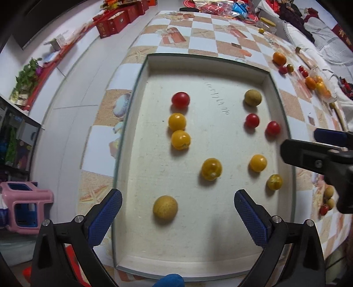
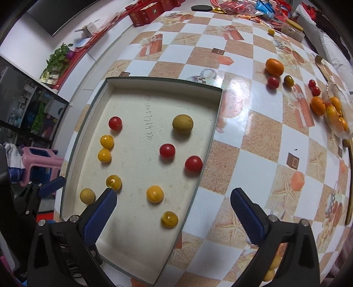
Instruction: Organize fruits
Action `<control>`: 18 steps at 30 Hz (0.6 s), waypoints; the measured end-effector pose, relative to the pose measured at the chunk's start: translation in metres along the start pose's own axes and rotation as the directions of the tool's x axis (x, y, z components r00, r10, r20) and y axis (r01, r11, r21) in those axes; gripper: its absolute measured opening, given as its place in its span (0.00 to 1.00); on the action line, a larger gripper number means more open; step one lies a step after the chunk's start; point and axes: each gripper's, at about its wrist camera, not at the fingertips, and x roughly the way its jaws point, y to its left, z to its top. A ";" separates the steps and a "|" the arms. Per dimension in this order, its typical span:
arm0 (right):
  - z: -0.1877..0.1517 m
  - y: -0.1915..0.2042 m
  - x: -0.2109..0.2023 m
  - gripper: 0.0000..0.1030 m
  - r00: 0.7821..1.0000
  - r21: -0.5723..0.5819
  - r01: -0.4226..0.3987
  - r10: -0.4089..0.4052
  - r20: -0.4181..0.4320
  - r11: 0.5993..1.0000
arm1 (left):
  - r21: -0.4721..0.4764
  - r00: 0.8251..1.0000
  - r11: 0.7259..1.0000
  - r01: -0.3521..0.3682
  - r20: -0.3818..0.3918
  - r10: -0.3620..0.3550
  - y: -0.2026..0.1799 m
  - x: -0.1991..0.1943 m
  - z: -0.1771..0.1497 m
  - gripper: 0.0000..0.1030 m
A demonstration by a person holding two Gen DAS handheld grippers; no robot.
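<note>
Ten small fruits sit loose in the white tray: red tomatoes, yellow ones, two tan longans; more fruit lies on the table at 2 o'clock of the tray. Both the left gripper and right gripper are spread wide, holding nothing. Looks mid-sort; next likely grab is the tan longan between the left fingers, needing a light squeeze.

Pink stool — red boxes
</note>
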 end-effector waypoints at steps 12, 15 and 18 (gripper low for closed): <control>-0.001 0.006 -0.004 1.00 1.000 -0.009 -0.008 0.008 -0.006 1.000 | 0.017 0.999 0.999 -0.042 -0.030 0.043 -0.005 -0.001 0.002 0.99; -0.001 0.005 -0.004 1.00 1.000 -0.005 -0.010 0.010 -0.005 1.000 | 0.023 0.999 0.999 -0.043 -0.033 0.043 -0.006 -0.002 0.001 0.99; -0.002 0.004 -0.004 1.00 1.000 0.000 -0.009 0.009 -0.003 1.000 | 0.021 0.998 0.999 -0.045 -0.036 0.046 -0.006 -0.001 0.001 0.99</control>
